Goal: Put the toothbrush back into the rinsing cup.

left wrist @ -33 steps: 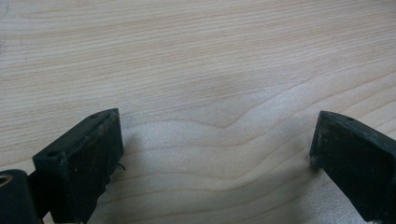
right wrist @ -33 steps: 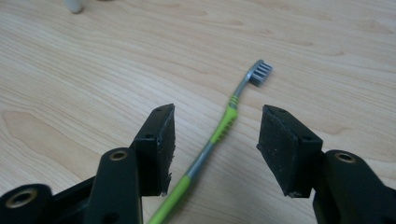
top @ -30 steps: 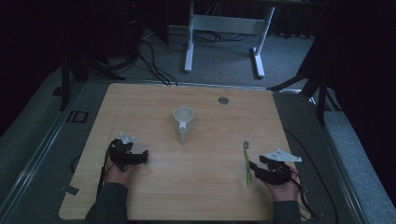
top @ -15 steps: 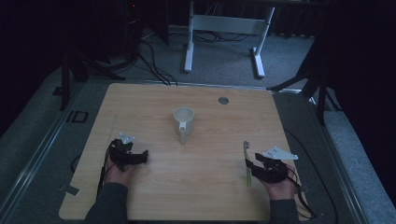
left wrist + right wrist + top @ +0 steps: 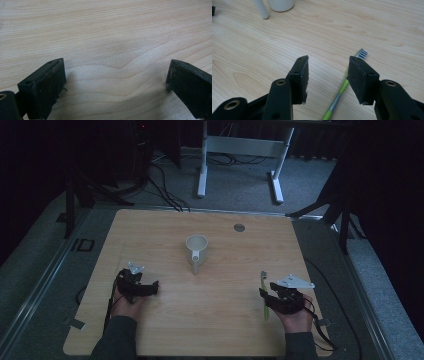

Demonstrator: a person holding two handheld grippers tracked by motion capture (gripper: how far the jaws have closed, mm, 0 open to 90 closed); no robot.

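A green toothbrush (image 5: 264, 296) lies flat on the wooden table (image 5: 225, 235), bristles pointing away from the person. A white cup (image 5: 196, 246) with a long handle stands near the table's middle. My right gripper (image 5: 263, 295) rests at the front right, open, right beside the toothbrush. In the right gripper view the jaws of the right gripper (image 5: 328, 60) stand apart, and the toothbrush (image 5: 337, 97) runs under the right jaw, its bristle head (image 5: 362, 53) just beyond it. My left gripper (image 5: 153, 288) sits at the front left, open (image 5: 116, 65) over bare wood.
A round grommet (image 5: 239, 227) is set in the table near its far edge. A white metal stand (image 5: 240, 150) and cables lie on the floor beyond. The cup (image 5: 280, 3) and its handle (image 5: 261, 8) are at the top left of the right gripper view.
My right gripper has crept slightly left, closer to the toothbrush. The left gripper, the cup and the toothbrush have stayed put.
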